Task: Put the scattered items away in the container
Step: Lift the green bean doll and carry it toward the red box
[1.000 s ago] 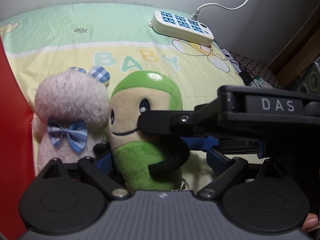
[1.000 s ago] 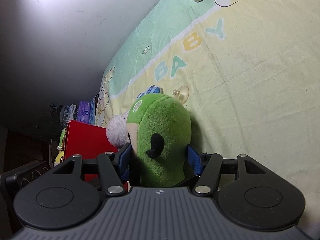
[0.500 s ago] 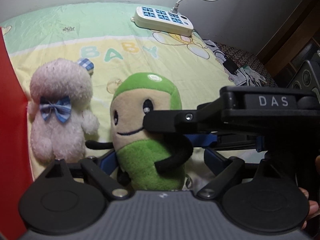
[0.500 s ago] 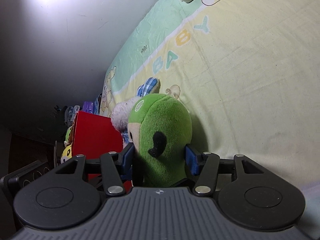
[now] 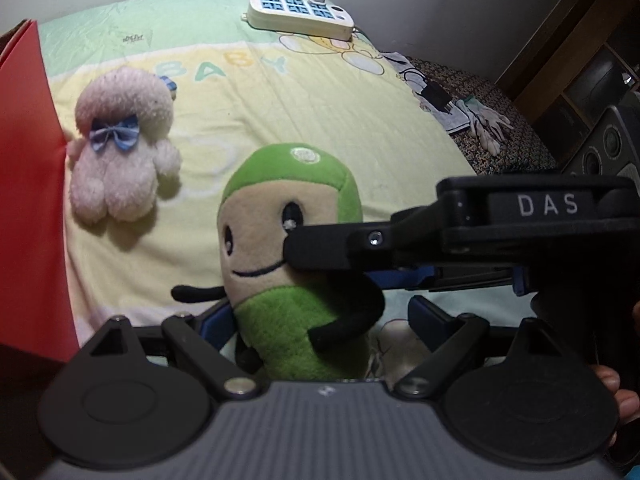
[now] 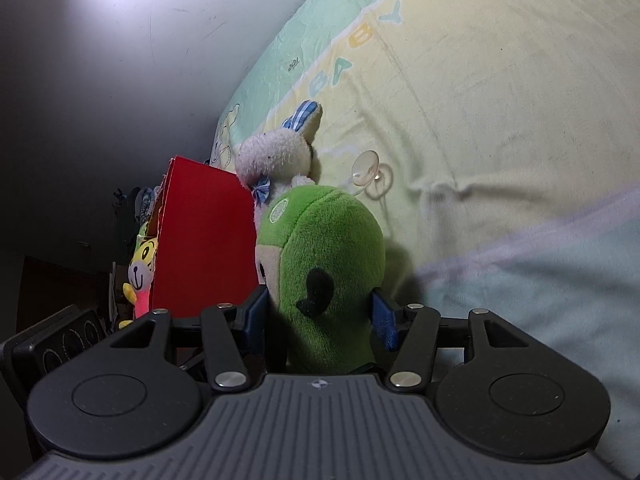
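A green plush doll point(image 5: 292, 216) with a beige face stands upright between both grippers. My right gripper point(image 6: 320, 316) is shut on it, blue pads pressing its front and back. One of its black fingers point(image 5: 328, 246) crosses the doll's face in the left wrist view. My left gripper point(image 5: 320, 318) straddles the doll's lower body. Its left pad touches the side, while the right pad stands apart with sheet showing in the gap. A pink plush rabbit point(image 5: 120, 152) with a blue bow lies on the sheet beside the red box point(image 5: 28, 200).
The red box point(image 6: 204, 240) holds a yellow tiger toy point(image 6: 142, 268). A white power strip point(image 5: 300, 16) lies by the wall. A clear suction cup point(image 6: 366, 168) sits on the sheet. Gloves point(image 5: 488, 128) and a speaker point(image 5: 608, 144) are off the bed's right edge.
Both grippers have carried the green doll away from the pink rabbit, which now lies apart on the left. The left jaws narrowed early on. More of the red box shows.
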`<act>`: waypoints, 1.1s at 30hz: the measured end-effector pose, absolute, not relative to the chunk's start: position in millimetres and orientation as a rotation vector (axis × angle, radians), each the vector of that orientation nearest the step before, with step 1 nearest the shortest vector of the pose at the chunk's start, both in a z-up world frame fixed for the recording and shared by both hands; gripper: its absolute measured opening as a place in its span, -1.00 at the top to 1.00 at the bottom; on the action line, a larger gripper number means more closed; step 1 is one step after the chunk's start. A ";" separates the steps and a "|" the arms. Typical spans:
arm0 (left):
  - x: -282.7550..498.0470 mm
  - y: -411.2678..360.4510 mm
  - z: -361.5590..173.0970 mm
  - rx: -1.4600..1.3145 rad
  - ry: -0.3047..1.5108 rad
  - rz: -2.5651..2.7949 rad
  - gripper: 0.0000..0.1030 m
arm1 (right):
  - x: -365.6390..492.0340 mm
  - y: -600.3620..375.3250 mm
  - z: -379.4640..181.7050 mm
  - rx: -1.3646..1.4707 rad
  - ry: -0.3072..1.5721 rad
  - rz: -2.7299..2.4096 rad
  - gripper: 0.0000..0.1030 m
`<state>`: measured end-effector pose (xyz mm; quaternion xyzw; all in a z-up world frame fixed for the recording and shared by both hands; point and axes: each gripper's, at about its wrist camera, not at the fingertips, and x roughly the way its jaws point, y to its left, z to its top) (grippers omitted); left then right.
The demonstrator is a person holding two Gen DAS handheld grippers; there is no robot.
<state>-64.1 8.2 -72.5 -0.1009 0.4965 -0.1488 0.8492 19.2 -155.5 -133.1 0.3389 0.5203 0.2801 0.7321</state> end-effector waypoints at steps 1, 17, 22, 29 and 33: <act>-68.0 9.7 -71.7 -0.218 1.043 -0.309 -0.75 | 15.6 -154.3 -132.4 0.737 1.141 0.624 -0.11; -125.0 56.8 -61.1 -0.199 1.033 -0.357 -0.75 | -40.7 -100.9 -119.3 0.678 1.133 0.638 -0.10; -143.5 86.1 -58.2 -0.166 1.043 -0.396 -0.75 | -62.3 -69.1 -116.1 0.688 1.134 0.618 -0.10; -175.1 129.7 -57.2 -0.126 1.044 -0.423 -0.75 | -87.2 -21.8 -116.2 0.701 1.128 0.608 -0.10; -190.1 156.0 -56.2 -0.126 1.039 -0.415 -0.75 | -95.9 4.6 -117.6 0.699 1.123 0.629 -0.10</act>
